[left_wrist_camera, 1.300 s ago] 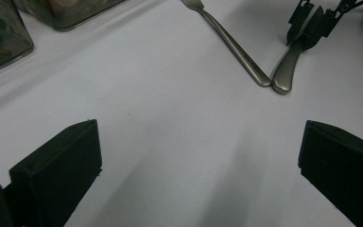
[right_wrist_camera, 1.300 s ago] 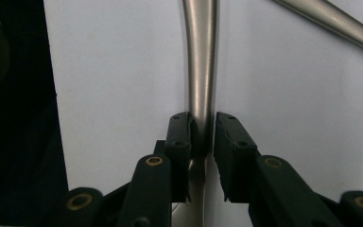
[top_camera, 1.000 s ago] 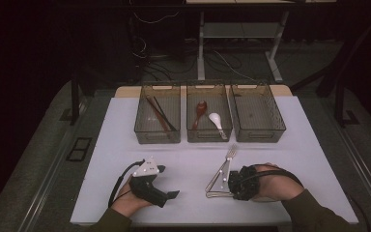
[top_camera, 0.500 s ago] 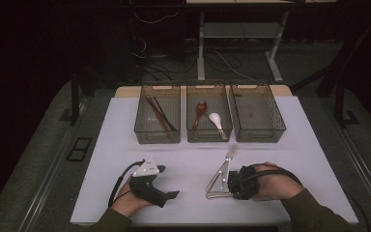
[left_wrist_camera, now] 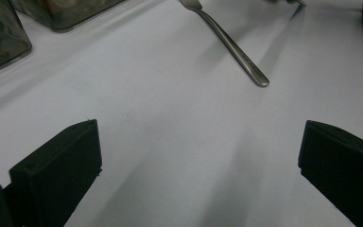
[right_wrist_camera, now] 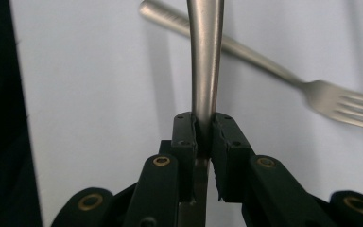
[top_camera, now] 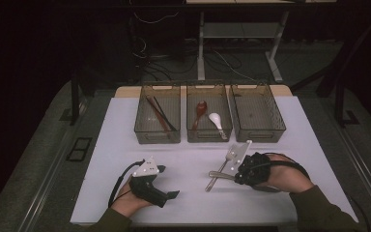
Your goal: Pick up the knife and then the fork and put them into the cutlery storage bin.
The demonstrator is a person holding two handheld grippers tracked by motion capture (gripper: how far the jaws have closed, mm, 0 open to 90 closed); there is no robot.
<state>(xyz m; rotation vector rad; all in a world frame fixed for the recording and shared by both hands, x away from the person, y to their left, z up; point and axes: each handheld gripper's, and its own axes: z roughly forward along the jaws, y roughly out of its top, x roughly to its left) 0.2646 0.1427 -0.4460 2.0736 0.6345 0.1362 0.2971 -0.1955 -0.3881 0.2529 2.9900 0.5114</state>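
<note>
My right gripper [right_wrist_camera: 204, 127] is shut on the handle of a metal utensil [right_wrist_camera: 204, 66], which sticks out past the jaws; its head is hidden. Seen from the high view, that gripper [top_camera: 236, 176] is at the table's front right and the held handle [top_camera: 218, 174] points left. A metal fork [right_wrist_camera: 340, 106] lies on the white table under it, slanting [top_camera: 222, 169] toward the bins. At the front left, my left gripper [top_camera: 168, 182] rests open. Its jaws [left_wrist_camera: 198, 175] are wide apart with nothing between them, and the fork [left_wrist_camera: 231, 45] lies farther ahead.
Three mesh bins stand in a row at the back. The left bin [top_camera: 145, 136] holds chopsticks [top_camera: 158, 115]. The middle bin [top_camera: 207, 137] holds a brown spoon [top_camera: 200, 108] and a white spoon [top_camera: 216, 120]. The right bin [top_camera: 258, 116] holds nothing. The table's front edge [top_camera: 212, 221] is close to both hands.
My right gripper has shifted slightly up and back with the metal handle clamped in it. The left gripper has stayed put.
</note>
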